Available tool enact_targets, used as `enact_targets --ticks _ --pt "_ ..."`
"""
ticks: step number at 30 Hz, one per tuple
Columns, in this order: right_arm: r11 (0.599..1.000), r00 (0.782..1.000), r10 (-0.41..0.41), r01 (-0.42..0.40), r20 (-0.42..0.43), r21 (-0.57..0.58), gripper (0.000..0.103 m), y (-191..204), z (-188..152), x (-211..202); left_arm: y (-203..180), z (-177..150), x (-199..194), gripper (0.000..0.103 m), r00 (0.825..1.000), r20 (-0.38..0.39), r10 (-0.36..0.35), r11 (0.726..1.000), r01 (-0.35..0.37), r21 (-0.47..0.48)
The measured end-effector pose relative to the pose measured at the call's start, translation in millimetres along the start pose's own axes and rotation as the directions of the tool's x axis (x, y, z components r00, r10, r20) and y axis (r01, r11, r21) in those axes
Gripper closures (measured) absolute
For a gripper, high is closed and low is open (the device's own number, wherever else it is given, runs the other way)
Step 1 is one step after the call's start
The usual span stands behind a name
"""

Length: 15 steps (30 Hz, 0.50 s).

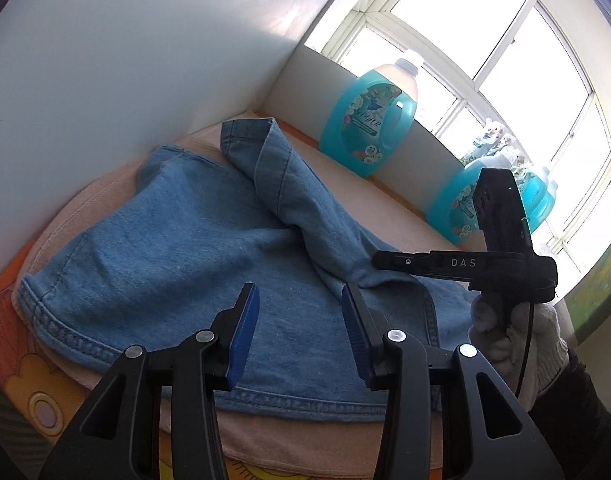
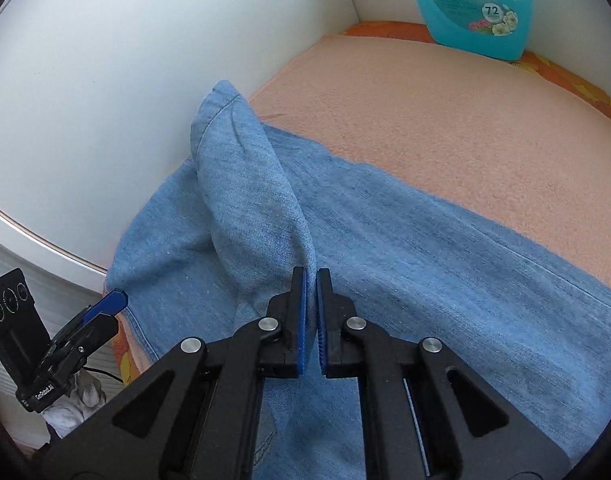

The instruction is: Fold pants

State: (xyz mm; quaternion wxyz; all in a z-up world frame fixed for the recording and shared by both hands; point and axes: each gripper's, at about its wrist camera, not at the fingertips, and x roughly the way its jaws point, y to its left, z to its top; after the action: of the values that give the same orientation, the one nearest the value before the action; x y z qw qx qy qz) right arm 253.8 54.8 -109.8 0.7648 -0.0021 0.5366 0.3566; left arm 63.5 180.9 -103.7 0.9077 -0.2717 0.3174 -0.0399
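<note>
The pants [image 2: 385, 240] lie spread on a peach towel [image 2: 465, 120] covering the worktop, one leg [image 2: 245, 200] flopped up in a loose ridge against the white wall [image 2: 105, 80]. The right hand-held gripper [image 2: 312, 312] has its pads nearly shut low over the denim at the foot of that ridge, though I cannot tell whether cloth is pinched; the left hand-held gripper [image 1: 301, 328] hovers part open and empty above the hem. If the right one has only a thin layer, or none, a pull could slip off or drag the pants askew, and a wide sweep might knock the detergent bottle [image 2: 473, 8].
</note>
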Motion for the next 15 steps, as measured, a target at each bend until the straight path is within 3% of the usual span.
enact_targets --ticks 6,8,10,15 --pt "0.999 1.000 -0.001 -0.001 0.025 0.054 0.093 -21.8 -3.7 -16.5 -14.1 11.0 44.0 0.062 0.995 -0.082 -0.059 0.997 0.055 -0.053" --pt "0.998 0.999 -0.001 -0.002 0.048 0.060 0.093 -28.4 -5.7 -27.7 -15.1 15.5 51.7 0.062 0.994 -0.084 -0.066 0.995 0.060 -0.078" --pt "0.998 0.997 0.000 -0.004 0.073 0.063 0.092 -31.1 -8.7 -39.7 -14.8 20.4 59.5 0.054 0.992 -0.095 -0.085 0.991 0.074 -0.112" --pt "0.997 0.995 0.011 -0.018 0.101 0.069 0.091 -35.9 -13.7 -49.8 -10.8 32.5 68.6 0.054 0.993 -0.065 -0.101 0.981 0.089 -0.172"
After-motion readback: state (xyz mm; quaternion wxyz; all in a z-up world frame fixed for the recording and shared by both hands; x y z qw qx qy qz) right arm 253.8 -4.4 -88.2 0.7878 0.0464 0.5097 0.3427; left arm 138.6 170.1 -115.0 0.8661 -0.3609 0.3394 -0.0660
